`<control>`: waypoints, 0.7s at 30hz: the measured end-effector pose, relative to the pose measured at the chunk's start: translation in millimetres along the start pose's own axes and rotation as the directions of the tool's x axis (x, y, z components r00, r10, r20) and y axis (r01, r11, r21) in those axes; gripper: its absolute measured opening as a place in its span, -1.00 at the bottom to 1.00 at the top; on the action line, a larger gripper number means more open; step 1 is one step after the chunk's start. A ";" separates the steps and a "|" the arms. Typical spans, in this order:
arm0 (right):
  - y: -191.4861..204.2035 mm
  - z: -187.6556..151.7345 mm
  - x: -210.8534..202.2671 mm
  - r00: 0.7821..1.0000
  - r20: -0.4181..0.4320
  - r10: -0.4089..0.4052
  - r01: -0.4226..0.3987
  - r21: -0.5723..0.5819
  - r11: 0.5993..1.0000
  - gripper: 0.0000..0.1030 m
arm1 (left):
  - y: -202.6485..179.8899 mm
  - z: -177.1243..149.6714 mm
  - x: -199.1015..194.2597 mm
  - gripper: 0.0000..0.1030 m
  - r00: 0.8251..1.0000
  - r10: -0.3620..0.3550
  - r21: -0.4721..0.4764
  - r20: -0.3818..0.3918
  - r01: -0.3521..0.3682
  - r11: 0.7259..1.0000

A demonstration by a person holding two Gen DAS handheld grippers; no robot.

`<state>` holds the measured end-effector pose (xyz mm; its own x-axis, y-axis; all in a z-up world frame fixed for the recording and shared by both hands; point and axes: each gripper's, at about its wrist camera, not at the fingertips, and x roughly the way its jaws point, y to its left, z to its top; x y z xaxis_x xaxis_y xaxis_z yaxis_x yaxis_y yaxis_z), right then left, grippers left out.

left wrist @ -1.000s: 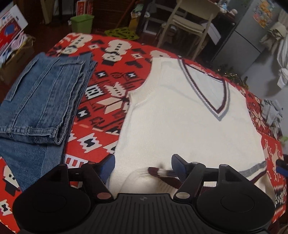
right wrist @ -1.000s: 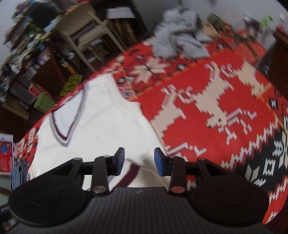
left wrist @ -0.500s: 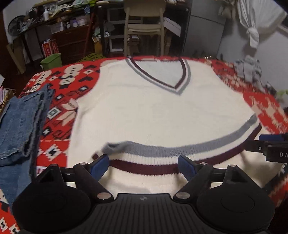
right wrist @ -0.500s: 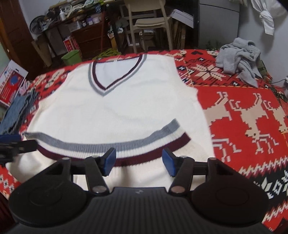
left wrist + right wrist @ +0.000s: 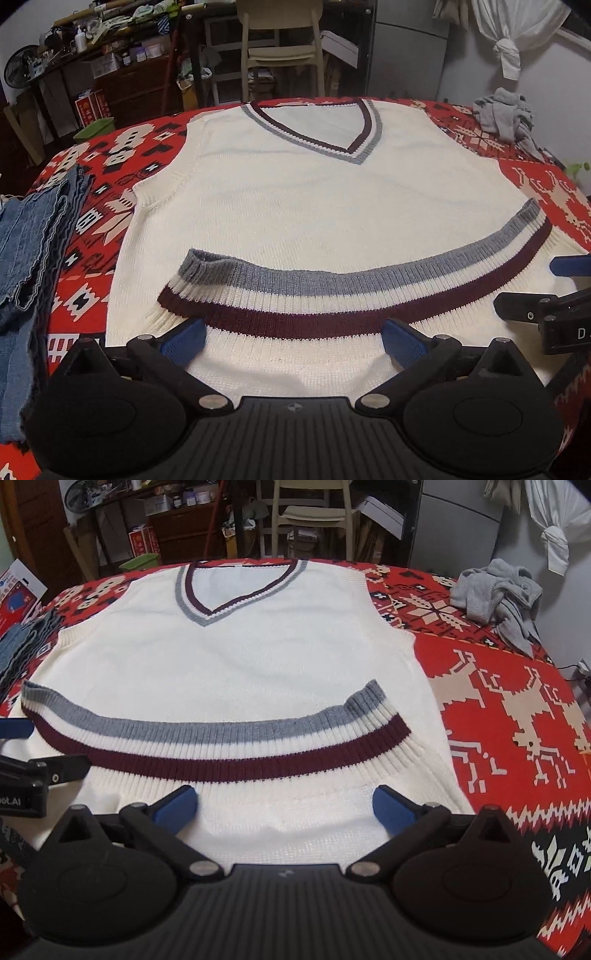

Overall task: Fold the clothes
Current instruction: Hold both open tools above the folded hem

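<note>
Right now, through the left wrist view, my left gripper (image 5: 293, 338) hangs with its jaws spread wide, having just been opening, and nothing is pinched between the blue pads (image 5: 184, 338); only flat knit lies under the gap. The cream vest (image 5: 295, 206) lies flat on the red patterned cloth (image 5: 110, 177), straight ahead of the tongs, its V-neck at the far end and its hem folded up toward me so the grey and maroon striped band (image 5: 332, 291) runs crosswise, side to side, just beyond the fingertips. That band's left end curls up nearer this gripper, while the right gripper (image 5: 554, 295) shows at the frame's right edge beside the band's other end. Folded jeans (image 5: 33, 236) sit well off to the left. Switching to the right wrist view, my right gripper (image 5: 284, 806) is likewise released, jaws just opened, with only vest fabric below them. The vest (image 5: 240, 664) again lies directly ahead, its striped band (image 5: 221, 746) crosswise, and its right end nearer this hand. I judge the next fold turns on the vest's long axis running away from me, with each hand taking its own side. A grey garment (image 5: 495, 590) lies far right.
</note>
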<state>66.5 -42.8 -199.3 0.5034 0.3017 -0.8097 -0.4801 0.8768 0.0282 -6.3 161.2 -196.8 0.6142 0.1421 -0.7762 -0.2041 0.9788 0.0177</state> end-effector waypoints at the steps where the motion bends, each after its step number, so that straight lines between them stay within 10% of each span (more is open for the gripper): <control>1: -0.1 0.9 0.0 1.000 -0.001 -0.001 0.001 0.001 1.000 0.99 | -0.5 -1.2 -0.5 1.00 1.000 0.001 0.001 0.010 -0.001 1.000; 21: 5.2 -6.0 -2.1 0.997 0.072 -0.024 0.022 0.019 1.000 0.99 | -0.8 -4.4 -1.3 1.00 0.999 -0.008 0.035 0.051 0.006 0.999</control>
<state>58.7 -41.1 -201.0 0.5650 0.3069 -0.7659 -0.4549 0.8903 0.0211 -10.3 159.6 -198.5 0.6542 0.1417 -0.7429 -0.1734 0.9842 0.0351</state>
